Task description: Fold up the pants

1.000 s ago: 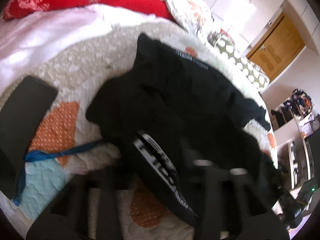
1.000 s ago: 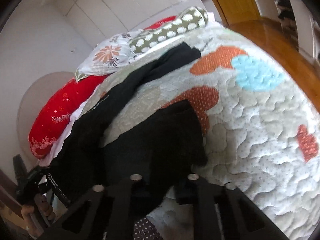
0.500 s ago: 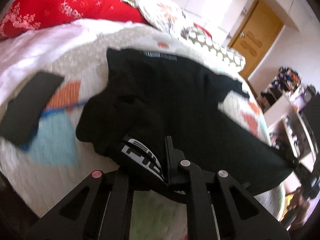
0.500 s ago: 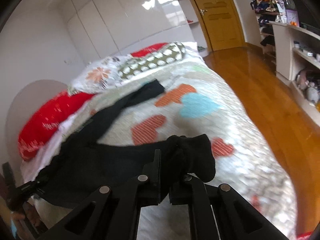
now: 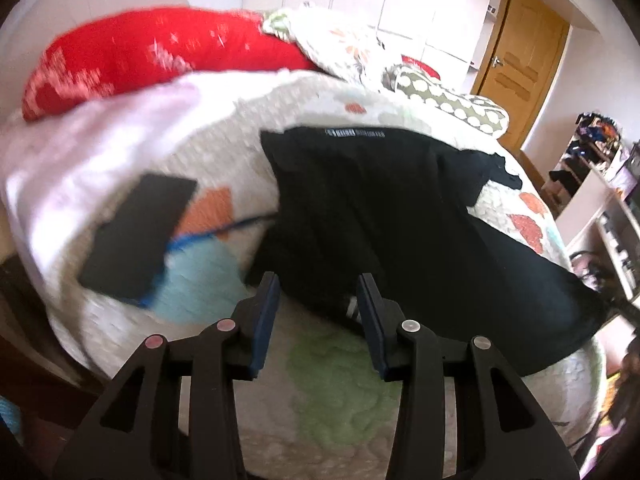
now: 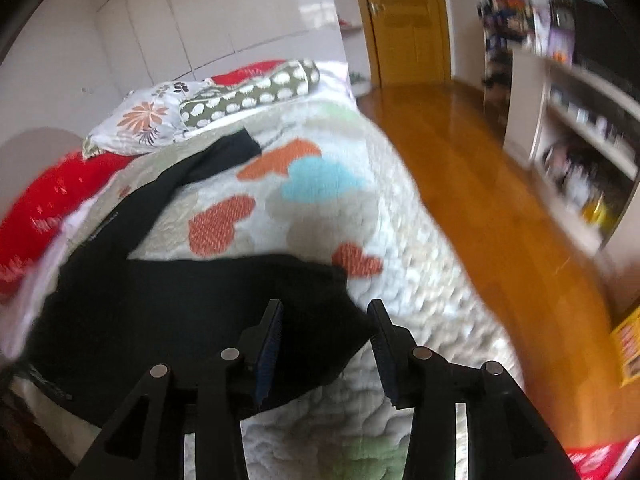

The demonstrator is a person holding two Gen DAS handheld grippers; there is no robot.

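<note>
Bare quilt (image 5: 340, 380) lies open nearside; a black slab (image 5: 138, 236) blocks left.

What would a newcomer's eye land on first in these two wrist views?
The black pants sprawl across the middle of the heart-patterned quilt, one leg running up toward the pillows. Behind them a bright red pillow lies at the head of the bed. In the foreground, the left gripper and right gripper have just been opening; both stand open above the near edge of the cloth, gripping nothing.
</note>
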